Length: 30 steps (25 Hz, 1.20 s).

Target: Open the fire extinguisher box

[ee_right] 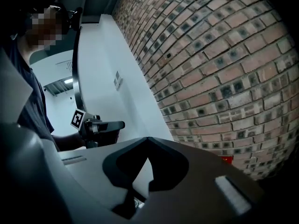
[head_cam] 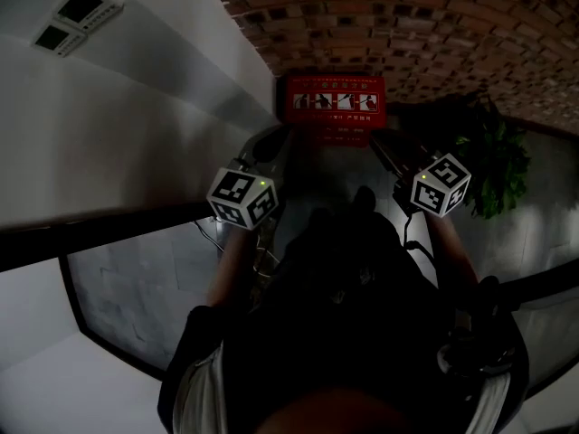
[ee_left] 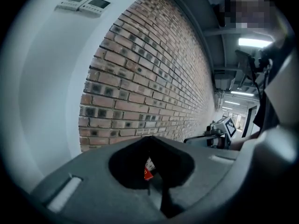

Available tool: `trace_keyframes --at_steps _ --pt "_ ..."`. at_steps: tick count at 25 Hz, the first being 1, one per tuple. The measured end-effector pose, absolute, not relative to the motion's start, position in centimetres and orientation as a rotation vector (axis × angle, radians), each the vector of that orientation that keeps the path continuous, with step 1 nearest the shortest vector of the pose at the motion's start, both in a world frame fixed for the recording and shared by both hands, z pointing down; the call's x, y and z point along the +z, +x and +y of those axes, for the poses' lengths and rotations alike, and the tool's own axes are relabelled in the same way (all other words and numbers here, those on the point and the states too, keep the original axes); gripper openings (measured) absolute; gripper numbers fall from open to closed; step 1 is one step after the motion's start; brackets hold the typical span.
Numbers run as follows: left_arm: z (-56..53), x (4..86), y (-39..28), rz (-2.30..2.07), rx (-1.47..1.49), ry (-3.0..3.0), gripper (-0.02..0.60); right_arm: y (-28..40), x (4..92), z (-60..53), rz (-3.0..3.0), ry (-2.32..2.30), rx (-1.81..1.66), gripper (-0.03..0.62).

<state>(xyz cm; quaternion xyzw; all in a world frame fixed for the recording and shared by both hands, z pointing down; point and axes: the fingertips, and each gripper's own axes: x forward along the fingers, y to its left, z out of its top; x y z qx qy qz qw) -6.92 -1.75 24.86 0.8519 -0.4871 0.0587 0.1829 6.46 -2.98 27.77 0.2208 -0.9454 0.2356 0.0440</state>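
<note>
The left gripper [ee_left: 149, 141] has its jaws pressed tip to tip with nothing between them, and the right gripper [ee_right: 147, 140] is the same. Both are clear of the red fire extinguisher box [head_cam: 330, 105], which sits at twelve o'clock against the brick wall [head_cam: 434, 25]. A potted plant [head_cam: 496, 161] is at two o'clock.

The dark, glossy grey floor [head_cam: 321, 174] filled the middle of the frame. At upper centre the red fire extinguisher box [head_cam: 331, 107] stood on it, at the foot of the brick wall [head_cam: 434, 25]. A potted plant [head_cam: 493, 165] stood at right.
</note>
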Motion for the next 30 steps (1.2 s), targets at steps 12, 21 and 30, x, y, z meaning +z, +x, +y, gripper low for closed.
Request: trace_keyframes --at_steps 12,21,30 --pt "-4.2 24.4 -4.4 -1.545 0.227 2.296 0.003 8.3 28.5 -7.3 -2.913 0.414 0.749 0.002" --pt "-4.6 24.1 -5.7 -1.695 0.265 2.218 0.003 5.8 28.3 -8.5 -2.915 0.158 0.641 0.002" --pt "-4.4 25.0 -5.8 -1.719 0.289 2.174 0.003 5.9 29.7 -8.9 -2.881 0.137 0.694 0.002"
